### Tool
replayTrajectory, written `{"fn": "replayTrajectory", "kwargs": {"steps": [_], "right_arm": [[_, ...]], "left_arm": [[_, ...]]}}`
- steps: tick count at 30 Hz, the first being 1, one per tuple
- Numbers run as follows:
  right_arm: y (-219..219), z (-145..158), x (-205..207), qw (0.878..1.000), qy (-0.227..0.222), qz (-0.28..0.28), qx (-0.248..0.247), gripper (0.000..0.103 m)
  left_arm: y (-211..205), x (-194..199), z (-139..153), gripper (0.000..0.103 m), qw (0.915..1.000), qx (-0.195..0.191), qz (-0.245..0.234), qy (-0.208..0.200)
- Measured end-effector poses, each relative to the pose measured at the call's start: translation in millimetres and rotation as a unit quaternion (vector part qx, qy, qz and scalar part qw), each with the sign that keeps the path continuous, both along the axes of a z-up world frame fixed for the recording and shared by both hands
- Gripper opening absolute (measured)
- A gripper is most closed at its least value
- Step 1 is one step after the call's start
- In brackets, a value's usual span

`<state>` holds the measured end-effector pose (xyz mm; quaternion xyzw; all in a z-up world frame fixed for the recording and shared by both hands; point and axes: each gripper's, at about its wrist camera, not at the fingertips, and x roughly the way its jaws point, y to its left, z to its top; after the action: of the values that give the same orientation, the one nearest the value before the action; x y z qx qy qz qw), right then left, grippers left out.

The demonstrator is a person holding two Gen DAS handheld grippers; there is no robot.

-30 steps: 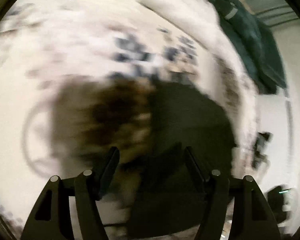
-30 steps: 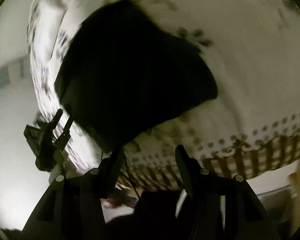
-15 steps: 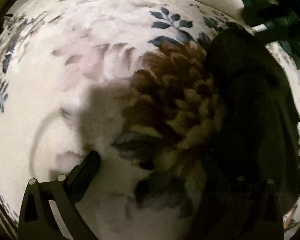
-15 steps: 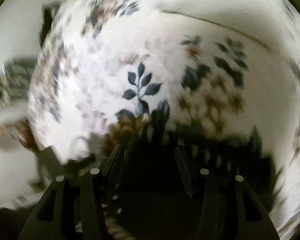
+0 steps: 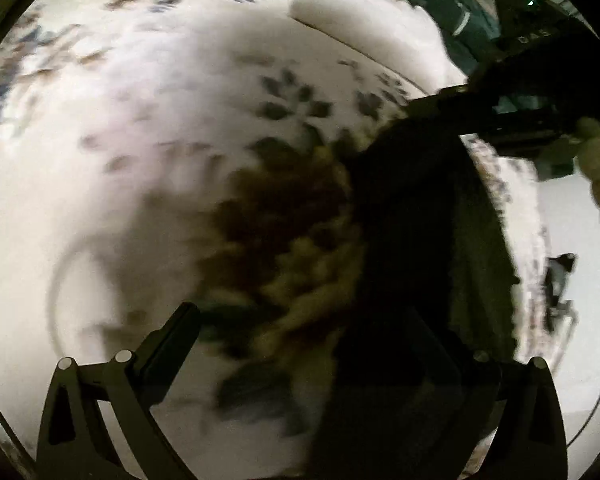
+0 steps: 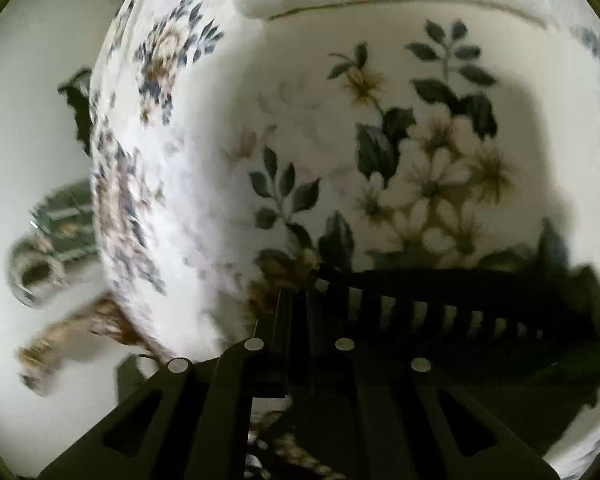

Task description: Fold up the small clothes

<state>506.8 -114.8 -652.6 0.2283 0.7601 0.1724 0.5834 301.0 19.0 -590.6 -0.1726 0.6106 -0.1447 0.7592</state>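
A small black garment (image 5: 412, 240) lies on a white floral blanket (image 5: 140, 140), at the right of the left wrist view. My left gripper (image 5: 304, 344) is open just above the blanket; its right finger lies over the garment's left edge, its left finger (image 5: 172, 340) over bare blanket. My right gripper shows at upper right in that view (image 5: 512, 108), at the garment's far end. In the right wrist view the right gripper (image 6: 296, 316) is shut on the black garment's edge (image 6: 440, 320), low on the blanket (image 6: 380, 140).
A dark green garment (image 5: 460, 28) lies at the blanket's far edge. A white pillow or fold (image 5: 360, 12) sits at the back. Pale floor (image 6: 28, 120) and a blurred object (image 6: 40, 264) lie beyond the blanket's left edge.
My right gripper has gone from open to shut on the garment's edge. My left gripper stays open and has shifted slightly over the garment's left edge.
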Motion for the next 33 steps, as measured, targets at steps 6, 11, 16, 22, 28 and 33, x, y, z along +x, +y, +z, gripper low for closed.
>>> {"fn": "replayTrajectory", "kwargs": {"steps": [6, 11, 16, 22, 28, 33], "right_arm": [[27, 2, 9, 0.994, -0.014, 0.102, -0.031, 0.008], [48, 31, 22, 0.985, -0.049, 0.160, -0.031, 0.036], [113, 14, 18, 0.944, -0.045, 0.319, -0.070, 0.041], [148, -29, -4, 0.876, -0.029, 0.458, -0.148, 0.006], [111, -17, 33, 0.927, -0.052, 0.323, -0.185, 0.004], [70, -34, 45, 0.968, 0.008, 0.210, -0.134, 0.004]], "left_arm": [[1, -10, 0, 0.103, 0.9995, -0.031, 0.002, 0.006], [6, -22, 20, 0.103, 0.9996, -0.010, 0.013, -0.025], [-4, -19, 16, 0.103, 0.9995, -0.015, -0.010, -0.024], [-25, -10, -3, 0.103, 0.9988, -0.020, -0.043, -0.011], [-50, -26, -16, 0.103, 0.9963, -0.044, -0.074, 0.002], [-58, -40, -21, 0.103, 0.9939, -0.036, -0.104, 0.008]]}}
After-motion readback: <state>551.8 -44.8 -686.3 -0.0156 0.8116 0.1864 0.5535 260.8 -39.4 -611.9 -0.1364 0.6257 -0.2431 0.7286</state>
